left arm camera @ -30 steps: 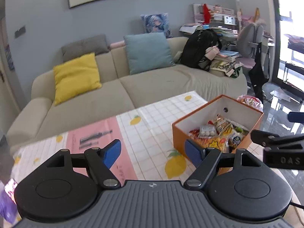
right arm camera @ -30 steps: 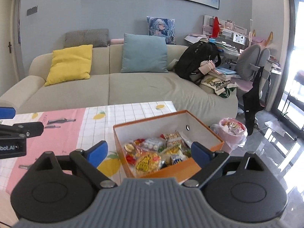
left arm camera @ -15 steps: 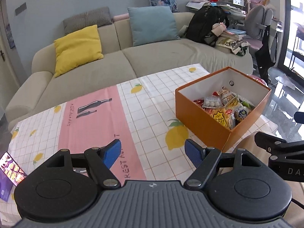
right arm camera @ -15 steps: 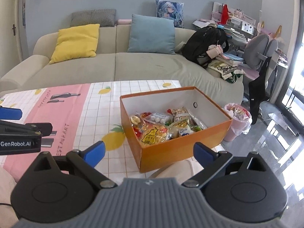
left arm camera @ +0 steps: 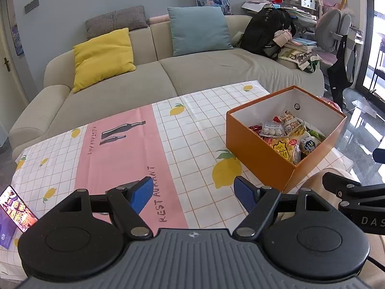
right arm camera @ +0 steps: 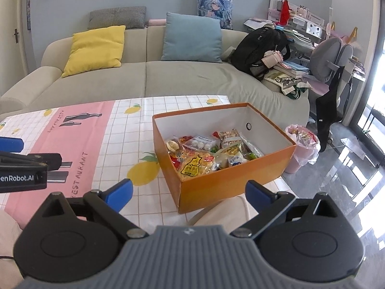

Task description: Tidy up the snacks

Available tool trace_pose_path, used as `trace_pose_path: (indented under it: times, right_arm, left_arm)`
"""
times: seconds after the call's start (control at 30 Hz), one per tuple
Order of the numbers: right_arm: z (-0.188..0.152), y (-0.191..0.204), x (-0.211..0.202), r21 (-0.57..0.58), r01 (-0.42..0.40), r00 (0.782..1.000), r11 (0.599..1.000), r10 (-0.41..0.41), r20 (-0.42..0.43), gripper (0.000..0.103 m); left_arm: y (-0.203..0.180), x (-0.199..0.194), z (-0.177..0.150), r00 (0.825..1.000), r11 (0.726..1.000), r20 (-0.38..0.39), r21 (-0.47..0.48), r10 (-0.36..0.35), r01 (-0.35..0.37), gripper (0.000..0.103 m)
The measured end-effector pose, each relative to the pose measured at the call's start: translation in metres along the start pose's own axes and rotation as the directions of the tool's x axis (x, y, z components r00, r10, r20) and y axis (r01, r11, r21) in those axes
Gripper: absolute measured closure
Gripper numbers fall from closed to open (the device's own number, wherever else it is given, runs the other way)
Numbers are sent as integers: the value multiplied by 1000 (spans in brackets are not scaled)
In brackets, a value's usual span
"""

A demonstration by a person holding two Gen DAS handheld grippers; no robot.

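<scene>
Nearby — orange box (right arm camera: 231, 183) holding snacks (right arm camera: 207, 154); phone (left arm camera: 14, 213) at cloth edge.

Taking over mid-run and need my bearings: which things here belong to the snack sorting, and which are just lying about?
Part of the job:
orange box
snack packets inside it
left gripper, open, empty
right gripper, open, empty

Just lying about:
phone on the tablecloth
sofa, yellow cushion, blue cushion
black backpack
pink bin

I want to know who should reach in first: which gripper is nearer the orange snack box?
Right. The right gripper faces the orange box head-on; the left gripper sits off to its left.
</scene>
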State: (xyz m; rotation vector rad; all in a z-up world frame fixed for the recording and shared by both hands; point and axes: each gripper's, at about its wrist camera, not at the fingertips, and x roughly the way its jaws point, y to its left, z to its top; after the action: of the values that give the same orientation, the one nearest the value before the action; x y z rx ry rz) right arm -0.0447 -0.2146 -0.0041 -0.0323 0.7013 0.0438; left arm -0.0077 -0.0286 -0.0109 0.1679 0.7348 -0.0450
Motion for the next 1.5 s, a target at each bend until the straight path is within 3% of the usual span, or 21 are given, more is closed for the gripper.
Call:
trace_pose_path:
  times: [1.5]
  right_arm:
    - [1,4,2,-31,-10,1000,999,10,-6,5]
  left_arm:
    - [0,-3,2,1000,999,-12,-37,-4,3,14]
